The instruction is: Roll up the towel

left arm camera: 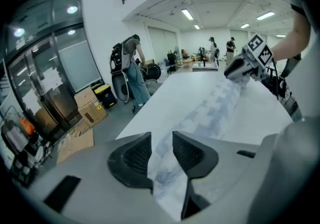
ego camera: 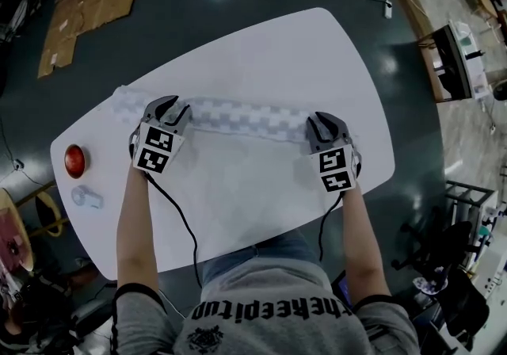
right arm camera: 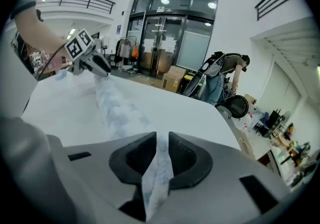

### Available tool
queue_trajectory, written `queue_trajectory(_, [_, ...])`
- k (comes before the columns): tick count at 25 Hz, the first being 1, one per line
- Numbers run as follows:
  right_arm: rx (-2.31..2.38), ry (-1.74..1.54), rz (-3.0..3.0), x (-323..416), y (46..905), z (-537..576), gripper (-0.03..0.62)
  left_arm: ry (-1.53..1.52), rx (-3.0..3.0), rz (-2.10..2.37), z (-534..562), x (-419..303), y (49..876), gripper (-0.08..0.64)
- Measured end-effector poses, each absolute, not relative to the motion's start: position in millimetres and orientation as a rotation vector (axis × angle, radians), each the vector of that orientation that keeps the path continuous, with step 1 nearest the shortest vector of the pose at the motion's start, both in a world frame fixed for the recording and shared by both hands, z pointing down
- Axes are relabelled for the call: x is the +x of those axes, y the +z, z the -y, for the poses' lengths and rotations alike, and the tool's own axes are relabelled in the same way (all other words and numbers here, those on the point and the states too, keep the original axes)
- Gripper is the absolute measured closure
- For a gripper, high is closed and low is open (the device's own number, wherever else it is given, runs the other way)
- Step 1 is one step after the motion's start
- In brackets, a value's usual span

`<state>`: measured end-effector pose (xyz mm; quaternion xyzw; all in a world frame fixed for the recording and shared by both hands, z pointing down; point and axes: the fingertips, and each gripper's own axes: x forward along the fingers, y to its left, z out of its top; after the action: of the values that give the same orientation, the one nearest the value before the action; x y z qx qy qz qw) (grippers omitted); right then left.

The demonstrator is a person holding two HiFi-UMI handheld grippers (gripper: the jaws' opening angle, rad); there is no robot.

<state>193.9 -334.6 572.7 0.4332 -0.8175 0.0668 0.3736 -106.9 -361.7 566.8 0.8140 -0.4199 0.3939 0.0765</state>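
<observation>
A pale checked towel (ego camera: 245, 118) lies as a long, narrow roll across the white table (ego camera: 317, 52), running left to right. My left gripper (ego camera: 174, 108) is at its left end; in the left gripper view (left arm camera: 161, 143) the towel (left arm camera: 220, 103) runs loosely through the gap between parted jaws. My right gripper (ego camera: 321, 120) is at the towel's right end. In the right gripper view (right arm camera: 162, 140) its pads pinch a thin fold of the towel (right arm camera: 112, 103). Each gripper view shows the other gripper at the roll's far end: the right one (left arm camera: 245, 68) and the left one (right arm camera: 92, 65).
A red round object (ego camera: 74, 160) and a small pale object (ego camera: 87, 197) sit at the table's left end. Flattened cardboard (ego camera: 87, 5) lies on the floor beyond. A person with a backpack (left arm camera: 130, 68) stands past the table, near stacked boxes (left arm camera: 90, 105).
</observation>
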Motion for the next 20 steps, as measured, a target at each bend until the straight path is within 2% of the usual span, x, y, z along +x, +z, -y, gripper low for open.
queue_trajectory(5, [1.226, 0.249, 2.188, 182.3, 539.8, 325.5, 0.535, 0.969, 2.441, 1.411, 349.8, -103.5, 536.2, 0.445])
queue_trajectory(8, [1.256, 0.261, 2.25, 168.7, 521.3, 315.5, 0.537, 0.883, 2.431, 1.481, 338.1, -106.3, 522.3, 0.525])
queue_trajectory(10, [1.261, 0.264, 2.288, 157.0, 508.7, 306.7, 0.561, 0.812, 2.42, 1.519, 328.3, -109.5, 511.7, 0.549])
queue_trajectory(12, [1.259, 0.287, 2.33, 145.5, 496.5, 295.9, 0.591, 0.731, 2.423, 1.544, 317.4, -110.4, 497.5, 0.555])
queue_trajectory(20, [1.265, 0.362, 2.476, 106.9, 448.0, 256.2, 0.591, 0.47, 2.473, 1.641, 269.7, -113.0, 436.6, 0.555])
